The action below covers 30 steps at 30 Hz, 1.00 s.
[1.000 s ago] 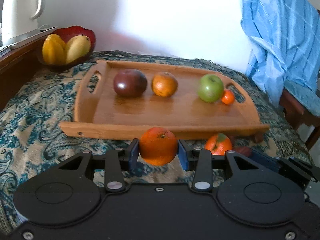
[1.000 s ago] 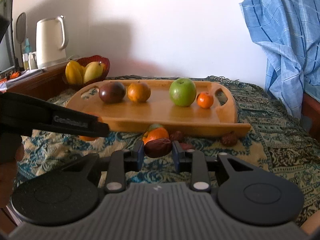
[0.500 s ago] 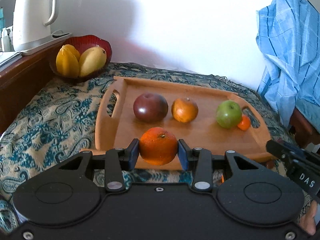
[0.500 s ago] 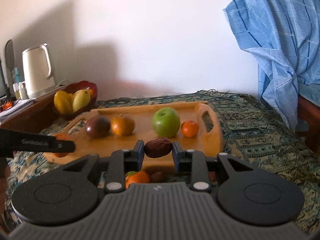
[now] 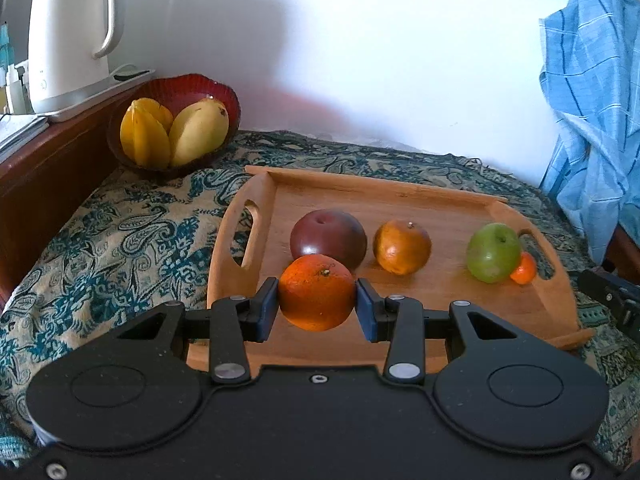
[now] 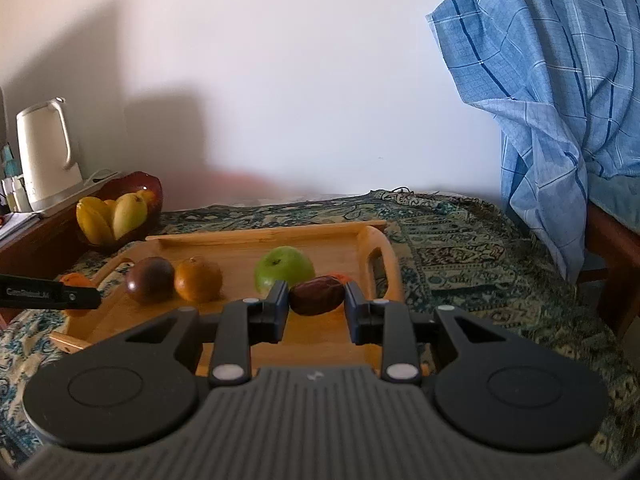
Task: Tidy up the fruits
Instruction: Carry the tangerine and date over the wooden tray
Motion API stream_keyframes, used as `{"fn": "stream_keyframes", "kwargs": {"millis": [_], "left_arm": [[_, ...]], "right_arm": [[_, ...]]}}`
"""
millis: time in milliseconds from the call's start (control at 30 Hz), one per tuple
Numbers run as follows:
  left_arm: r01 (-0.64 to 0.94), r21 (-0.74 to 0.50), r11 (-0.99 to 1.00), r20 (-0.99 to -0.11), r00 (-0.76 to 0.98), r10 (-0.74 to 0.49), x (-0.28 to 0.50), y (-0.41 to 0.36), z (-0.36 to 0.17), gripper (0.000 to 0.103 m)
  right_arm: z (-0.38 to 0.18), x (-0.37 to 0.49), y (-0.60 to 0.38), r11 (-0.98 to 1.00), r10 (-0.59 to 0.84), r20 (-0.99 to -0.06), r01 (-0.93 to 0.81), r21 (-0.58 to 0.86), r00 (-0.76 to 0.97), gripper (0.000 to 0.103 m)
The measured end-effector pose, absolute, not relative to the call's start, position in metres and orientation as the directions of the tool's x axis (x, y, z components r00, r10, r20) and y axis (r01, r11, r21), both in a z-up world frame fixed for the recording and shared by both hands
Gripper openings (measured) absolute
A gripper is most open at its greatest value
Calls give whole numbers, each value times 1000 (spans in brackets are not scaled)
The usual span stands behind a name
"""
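While its blue pads are pressing both sides of an orange (image 5: 317,298), the left gripper (image 5: 316,304) is holding that fruit over the near left part of the wooden tray (image 5: 400,196). The right gripper (image 6: 317,300) is clamping a dark brown date (image 6: 317,295) above the tray's right half, in front of the green apple (image 6: 284,268). Sitting in the tray are a dark plum (image 5: 328,238), a brownish orange fruit (image 5: 402,246), the apple and a small tangerine (image 5: 524,268) touching it. Beyond the tray, a red bowl (image 5: 188,90) is holding a starfruit (image 5: 145,132), a mango (image 5: 199,128) and possibly a third fruit behind, largely hidden.
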State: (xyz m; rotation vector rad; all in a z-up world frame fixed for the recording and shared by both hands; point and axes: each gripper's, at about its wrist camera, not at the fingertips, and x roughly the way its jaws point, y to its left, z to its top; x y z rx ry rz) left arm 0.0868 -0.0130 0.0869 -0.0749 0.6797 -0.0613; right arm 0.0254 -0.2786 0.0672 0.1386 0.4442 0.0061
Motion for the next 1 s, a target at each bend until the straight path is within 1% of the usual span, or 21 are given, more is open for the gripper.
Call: {"fn": "stream_keyframes", "kwargs": {"millis": [200,567,1000], "left_arm": [[18,-74,997,-642,764,-62,107,-11,80,39],[-12,-62,998,-681,731,-34,133,-9,59,39],[-12,-56,998,-699,714,-30,141,-10,46,39]], "right_arm": [[63,46,-287,990,49,-465,20,143,884,34],[44,77,-293,985,58,-562,45,167,825,34],[32,87,-293,984,60,-609,55,169,791,34]]}}
